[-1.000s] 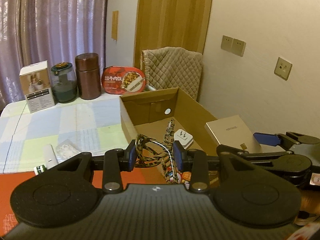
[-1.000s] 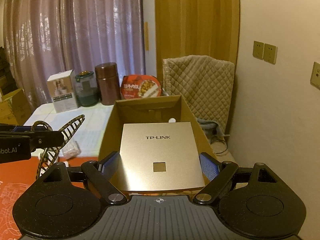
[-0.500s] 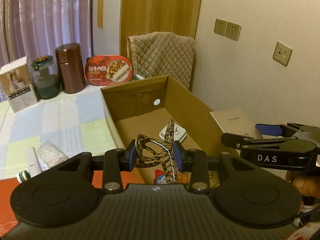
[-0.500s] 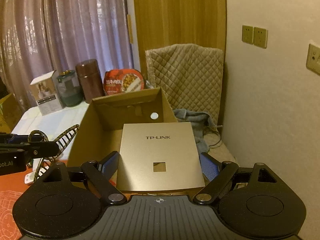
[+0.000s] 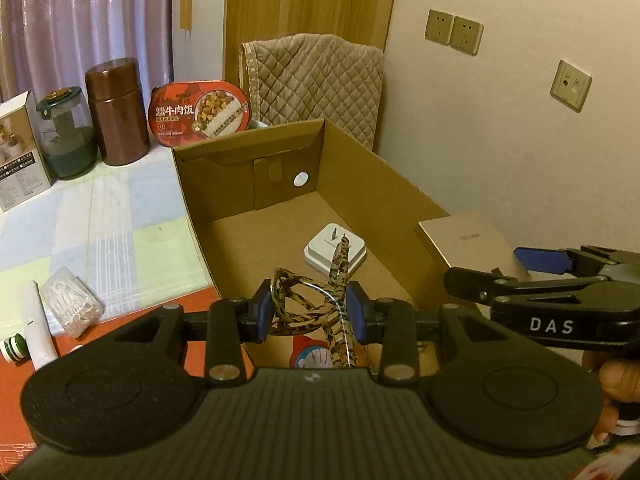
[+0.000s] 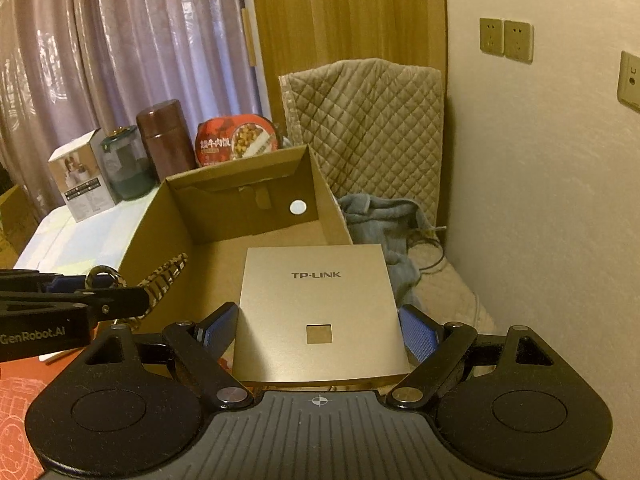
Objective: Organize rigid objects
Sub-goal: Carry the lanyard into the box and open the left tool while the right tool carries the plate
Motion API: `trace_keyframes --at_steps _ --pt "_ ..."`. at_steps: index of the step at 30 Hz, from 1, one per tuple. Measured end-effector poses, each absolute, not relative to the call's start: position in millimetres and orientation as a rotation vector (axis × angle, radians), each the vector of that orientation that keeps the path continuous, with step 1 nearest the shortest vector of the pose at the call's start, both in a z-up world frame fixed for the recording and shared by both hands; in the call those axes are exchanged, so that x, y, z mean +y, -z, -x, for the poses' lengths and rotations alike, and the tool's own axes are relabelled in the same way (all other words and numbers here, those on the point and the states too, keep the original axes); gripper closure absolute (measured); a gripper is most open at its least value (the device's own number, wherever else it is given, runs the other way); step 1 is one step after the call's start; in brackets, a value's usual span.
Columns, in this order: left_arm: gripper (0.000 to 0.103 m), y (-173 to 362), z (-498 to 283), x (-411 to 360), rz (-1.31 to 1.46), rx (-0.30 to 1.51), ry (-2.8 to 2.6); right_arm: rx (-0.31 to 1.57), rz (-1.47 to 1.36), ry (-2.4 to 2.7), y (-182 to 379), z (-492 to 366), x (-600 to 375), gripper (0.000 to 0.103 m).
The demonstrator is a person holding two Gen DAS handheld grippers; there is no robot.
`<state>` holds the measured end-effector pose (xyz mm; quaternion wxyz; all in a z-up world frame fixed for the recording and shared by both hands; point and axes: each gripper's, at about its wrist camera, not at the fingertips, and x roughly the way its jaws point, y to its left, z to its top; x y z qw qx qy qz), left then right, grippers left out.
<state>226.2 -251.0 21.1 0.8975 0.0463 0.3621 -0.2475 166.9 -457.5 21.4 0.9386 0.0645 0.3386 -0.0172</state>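
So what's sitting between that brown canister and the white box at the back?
A glass jar with a dark green lid, between the brown canister and white box; the left wrist view shows it.

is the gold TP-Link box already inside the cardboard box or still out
Out. The right claw holds the TP-Link box raised beside the cardboard box's right wall, not on its floor.

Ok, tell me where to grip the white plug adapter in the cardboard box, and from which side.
Grip the white plug adapter across its two flat sides, coming straight down from above. It lies flat on the cardboard box floor with its prongs up, so the walls block a sideways approach.
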Motion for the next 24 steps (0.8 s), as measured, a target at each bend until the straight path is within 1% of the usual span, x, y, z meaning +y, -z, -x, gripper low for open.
trace_keyframes --at_steps 11,16,24 --pt "0.070 -15.2 -232.8 -254.0 -0.096 0.759 0.513 0.695 -0.132 0.030 -18.8 -169.1 -456.0 0.020" --pt "0.068 -18.9 -231.8 -254.8 -0.113 0.737 0.515 0.694 -0.131 0.030 -19.1 -167.9 -455.1 0.020" --pt "0.068 -27.3 -228.8 -239.6 -0.091 0.719 0.481 0.690 -0.130 0.019 -21.7 -167.8 -447.7 0.020"
